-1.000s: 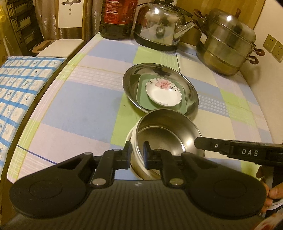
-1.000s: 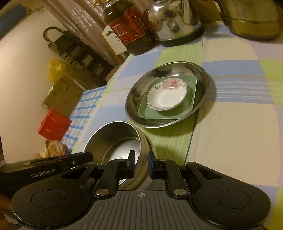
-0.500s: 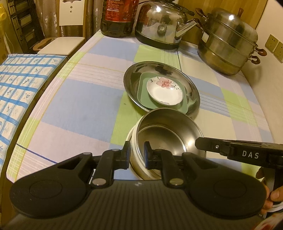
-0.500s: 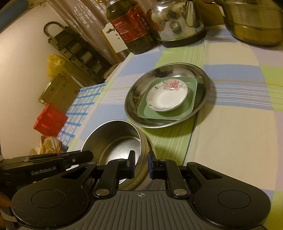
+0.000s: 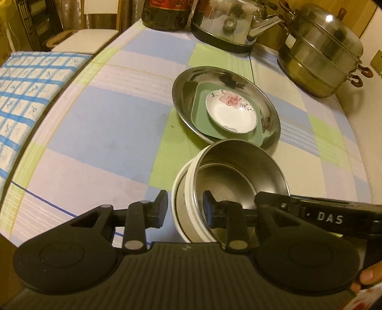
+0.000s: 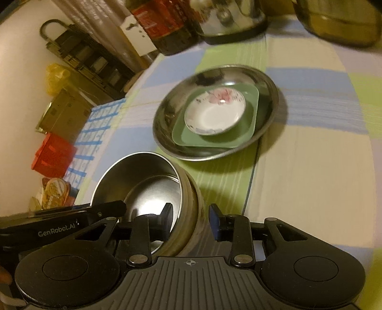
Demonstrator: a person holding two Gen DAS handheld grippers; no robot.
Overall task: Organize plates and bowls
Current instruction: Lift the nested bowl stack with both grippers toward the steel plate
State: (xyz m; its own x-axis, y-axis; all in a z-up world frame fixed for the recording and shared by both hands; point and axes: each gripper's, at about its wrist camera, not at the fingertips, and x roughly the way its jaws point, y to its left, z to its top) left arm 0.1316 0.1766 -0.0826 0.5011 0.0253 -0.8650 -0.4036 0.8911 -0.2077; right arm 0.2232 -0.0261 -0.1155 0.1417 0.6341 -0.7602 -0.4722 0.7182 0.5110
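A steel bowl [image 5: 241, 176] sits nested in a white bowl [image 5: 183, 190] on the checked tablecloth, close in front of both grippers. My left gripper [image 5: 185, 209] straddles the near-left rim; its jaws are opening and the pads stand clear of the walls. In the right wrist view the steel bowl [image 6: 148, 188] has my right gripper [image 6: 191, 219] over its right rim, one finger inside and one outside, jaws opening without pressing. Behind it a large steel plate [image 5: 269, 114] holds a green square plate [image 5: 200, 112] and a white floral saucer [image 5: 231, 112].
A steel kettle [image 5: 229, 21], a stacked steamer pot [image 5: 322, 52] and a dark bottle [image 5: 164, 14] line the back of the table. A chair seat [image 5: 86, 40] and a blue-checked surface [image 5: 23, 95] lie off the left edge. A wall stands at right.
Both grippers' jaws, shut on the bowl rim before, have spread apart and let go of it. The left gripper has come lower and closer to the bowls.
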